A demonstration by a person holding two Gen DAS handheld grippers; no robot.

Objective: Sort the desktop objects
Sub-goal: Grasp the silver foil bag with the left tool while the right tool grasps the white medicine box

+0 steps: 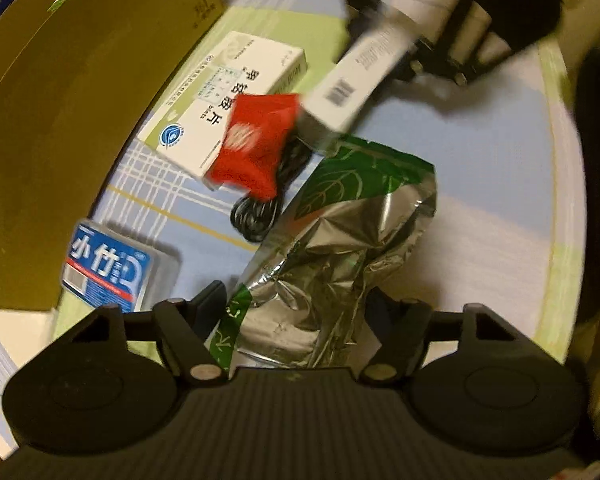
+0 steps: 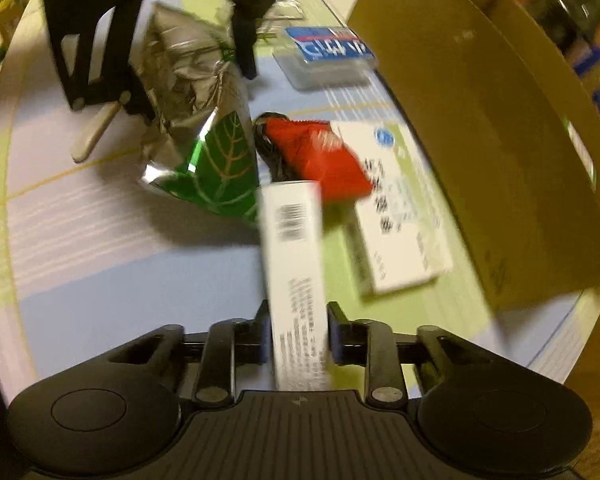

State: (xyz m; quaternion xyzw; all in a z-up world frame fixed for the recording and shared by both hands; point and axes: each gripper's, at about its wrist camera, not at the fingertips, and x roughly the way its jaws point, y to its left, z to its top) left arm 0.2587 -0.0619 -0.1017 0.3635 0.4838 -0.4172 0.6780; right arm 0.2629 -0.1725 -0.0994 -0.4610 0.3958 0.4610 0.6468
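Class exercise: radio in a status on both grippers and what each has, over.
Left gripper fingers around the silver-green foil bag. Right gripper shut on the long white box. Red packet and medicine box lie close alongside.

A crinkled silver foil pouch (image 1: 332,248) is printed with green panels carrying a pale leaf-vein pattern. A small soft red packet (image 1: 256,144) bears a blurred white mark. A long white carton (image 2: 296,280) is marked with a black barcode and fine grey print. A flat white medicine box (image 1: 228,96) is edged in pale green with a blue round logo and black characters. A blue-labelled clear plastic case (image 1: 108,268) carries white characters and a red stripe. The counter (image 1: 480,208) is covered in pale blue and lime green with white and yellow lines.
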